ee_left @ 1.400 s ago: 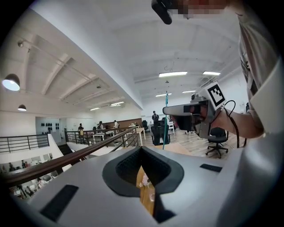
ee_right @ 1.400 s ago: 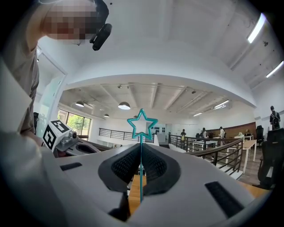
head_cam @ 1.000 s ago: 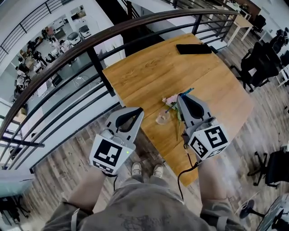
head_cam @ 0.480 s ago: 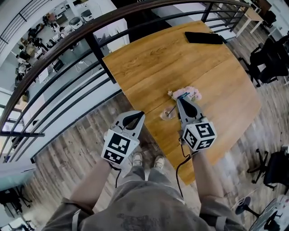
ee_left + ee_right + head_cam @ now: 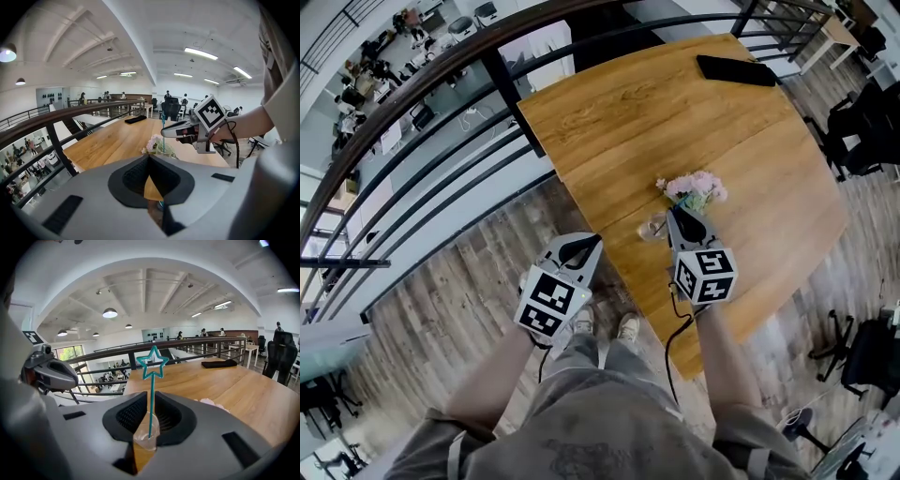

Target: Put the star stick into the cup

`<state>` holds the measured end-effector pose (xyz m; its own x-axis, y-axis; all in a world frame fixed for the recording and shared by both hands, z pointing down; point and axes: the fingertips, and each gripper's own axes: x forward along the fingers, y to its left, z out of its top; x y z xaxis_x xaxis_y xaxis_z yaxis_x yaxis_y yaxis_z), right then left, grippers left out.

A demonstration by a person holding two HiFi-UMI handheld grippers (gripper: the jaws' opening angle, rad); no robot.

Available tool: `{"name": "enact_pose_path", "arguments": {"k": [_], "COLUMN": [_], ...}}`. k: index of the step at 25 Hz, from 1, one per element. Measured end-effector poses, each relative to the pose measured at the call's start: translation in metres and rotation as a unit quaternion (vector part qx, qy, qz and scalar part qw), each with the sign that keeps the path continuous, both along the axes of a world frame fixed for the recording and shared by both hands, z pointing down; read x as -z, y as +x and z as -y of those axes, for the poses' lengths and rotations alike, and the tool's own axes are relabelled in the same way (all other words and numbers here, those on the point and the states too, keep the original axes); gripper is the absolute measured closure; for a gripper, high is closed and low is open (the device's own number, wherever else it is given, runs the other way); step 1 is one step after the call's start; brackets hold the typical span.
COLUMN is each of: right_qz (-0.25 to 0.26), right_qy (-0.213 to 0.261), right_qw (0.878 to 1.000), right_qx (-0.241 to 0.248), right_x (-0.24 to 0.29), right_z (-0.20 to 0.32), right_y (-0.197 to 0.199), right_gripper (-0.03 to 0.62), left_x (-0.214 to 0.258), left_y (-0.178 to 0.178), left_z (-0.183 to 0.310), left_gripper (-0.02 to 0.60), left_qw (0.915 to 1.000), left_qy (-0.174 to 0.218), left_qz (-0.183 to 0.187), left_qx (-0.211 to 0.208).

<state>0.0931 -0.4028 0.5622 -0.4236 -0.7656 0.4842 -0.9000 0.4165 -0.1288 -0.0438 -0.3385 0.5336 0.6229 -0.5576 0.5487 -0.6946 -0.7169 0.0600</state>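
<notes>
The star stick (image 5: pixel 151 380) is gripped by the right gripper's (image 5: pixel 151 401) fingers, tip seemingly in the cup (image 5: pixel 144 441); release is left. The left gripper's (image 5: pixel 149 161) fingers are closed, empty.

Grey left gripper (image 5: pixel 585 241) and right gripper (image 5: pixel 676 210) carry black-and-white marker cubes (image 5: pixel 703 275)

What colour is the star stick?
The star stick is teal; the right gripper view shows it best.

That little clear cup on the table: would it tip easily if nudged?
Probably: the cup looks small, thin-walled and seemingly empty, so likely light. The star stick looks much taller than it, so leaning on the rim it might topple it.
</notes>
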Motion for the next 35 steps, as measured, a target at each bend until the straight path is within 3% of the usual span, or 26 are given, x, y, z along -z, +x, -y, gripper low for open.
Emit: {"name": "enact_pose_path", "arguments": {"k": [1,3,5,10,21,28,31,35], "right_qz": [-0.003,-0.005,-0.005,0.021,0.054,0.020,0.003,0.021], "right_qy": [-0.010,-0.025,-0.025,0.002,0.125,0.196,0.209,0.210], "right_qw": [1.000,1.000,1.000,1.000,0.991,0.977,0.972,0.971], "right_qx": [0.001,0.002,-0.001,-0.005,0.015,0.081,0.109,0.116], "right_x": [-0.004,-0.007,-0.004,0.032,0.168,0.232,0.243,0.247], "right_z": [-0.002,-0.005,-0.010,-0.019,-0.055,-0.104,-0.126,-0.150], "right_y": [-0.001,-0.003,-0.001,0.001,0.008,-0.014,-0.025,-0.033], "right_gripper": [0.523,0.385,0.376,0.386,0.536,0.537,0.540,0.546], "left_x": [0.000,0.003,0.008,0.029,0.105,0.156,0.172,0.184], "left_y": [0.000,-0.001,0.001,0.002,0.004,0.001,0.001,-0.003], "left_z": [-0.001,-0.001,-0.001,0.003,0.007,-0.013,-0.025,-0.039], "left_gripper": [0.565,0.566,0.566,0.566,0.566,0.565,0.566,0.566], "left_qw": [1.0000,1.0000,1.0000,0.9993,0.9921,0.9840,0.9808,0.9780], "left_qy": [0.000,0.002,0.009,0.036,0.124,0.176,0.193,0.207], "left_qz": [0.000,0.000,-0.002,-0.006,-0.014,-0.026,-0.026,-0.023], "left_qx": [0.001,0.001,0.001,-0.001,-0.006,-0.004,-0.008,-0.013]}}
